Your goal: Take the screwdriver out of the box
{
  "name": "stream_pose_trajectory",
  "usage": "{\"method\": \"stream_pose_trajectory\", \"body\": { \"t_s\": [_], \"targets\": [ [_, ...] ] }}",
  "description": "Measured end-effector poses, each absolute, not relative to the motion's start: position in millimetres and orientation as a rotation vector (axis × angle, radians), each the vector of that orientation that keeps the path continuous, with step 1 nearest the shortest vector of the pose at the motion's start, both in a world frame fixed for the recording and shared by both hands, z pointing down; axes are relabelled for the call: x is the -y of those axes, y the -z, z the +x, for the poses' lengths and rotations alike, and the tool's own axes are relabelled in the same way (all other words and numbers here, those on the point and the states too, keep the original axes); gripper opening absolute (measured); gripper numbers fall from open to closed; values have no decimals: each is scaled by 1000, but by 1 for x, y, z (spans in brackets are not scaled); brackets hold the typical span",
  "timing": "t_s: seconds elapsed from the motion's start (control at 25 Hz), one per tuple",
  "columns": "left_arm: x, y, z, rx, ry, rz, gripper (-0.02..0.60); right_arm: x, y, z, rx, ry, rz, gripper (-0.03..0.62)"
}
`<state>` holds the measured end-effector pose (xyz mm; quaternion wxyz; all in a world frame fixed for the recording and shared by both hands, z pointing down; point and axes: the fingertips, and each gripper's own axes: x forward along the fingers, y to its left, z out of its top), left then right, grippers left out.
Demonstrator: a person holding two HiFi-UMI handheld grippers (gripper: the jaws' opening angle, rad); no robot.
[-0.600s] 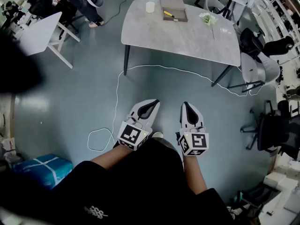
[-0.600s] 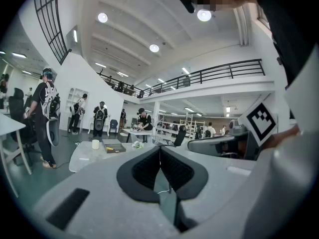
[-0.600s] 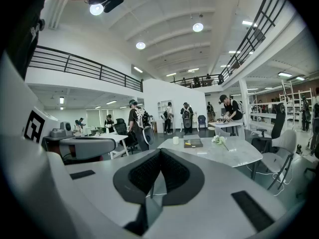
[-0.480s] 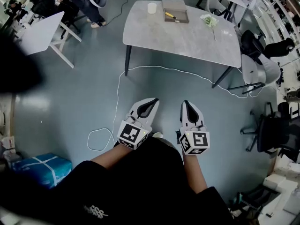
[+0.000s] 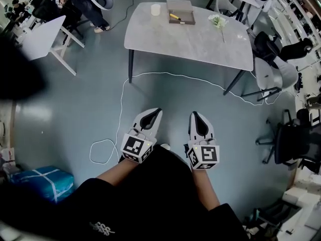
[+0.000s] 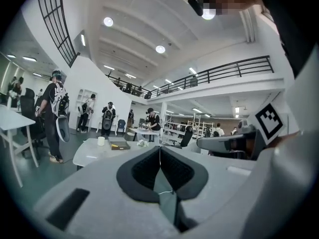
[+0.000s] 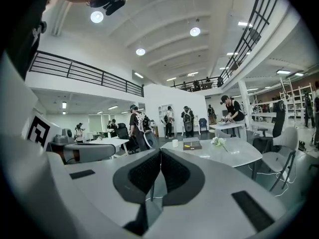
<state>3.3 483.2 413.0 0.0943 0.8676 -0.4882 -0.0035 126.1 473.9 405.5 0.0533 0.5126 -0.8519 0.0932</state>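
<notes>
An open shallow box [image 5: 180, 12] lies at the far edge of a grey table [image 5: 200, 41], with a yellow-handled screwdriver [image 5: 175, 17] inside it. The box [image 7: 192, 145] also shows in the right gripper view and, smaller, the box [image 6: 118, 144] in the left gripper view. Both grippers are held close to my body, far short of the table. My left gripper [image 5: 156, 112] is shut and holds nothing. To its right, my right gripper [image 5: 195, 114] is shut and empty as well.
A white cup [image 5: 155, 9] and a white flower [image 5: 217, 21] also lie on the table. A white cable [image 5: 122, 102] runs across the floor between me and the table. Chairs [image 5: 273, 74] stand at the right, a white table [image 5: 42, 36] at the left, people beyond.
The table and box have slid slightly up and left in the head view. Both grippers have shifted a little left and up with it, still shut.
</notes>
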Motion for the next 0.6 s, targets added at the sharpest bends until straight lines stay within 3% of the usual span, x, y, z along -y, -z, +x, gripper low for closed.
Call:
{"method": "stream_pose_trajectory", "body": {
  "t_s": [0.6],
  "targets": [
    [-339,-440,21,1294,-28,2600,17,-366,-434,142,2479,-343,1585,12]
  ]
}}
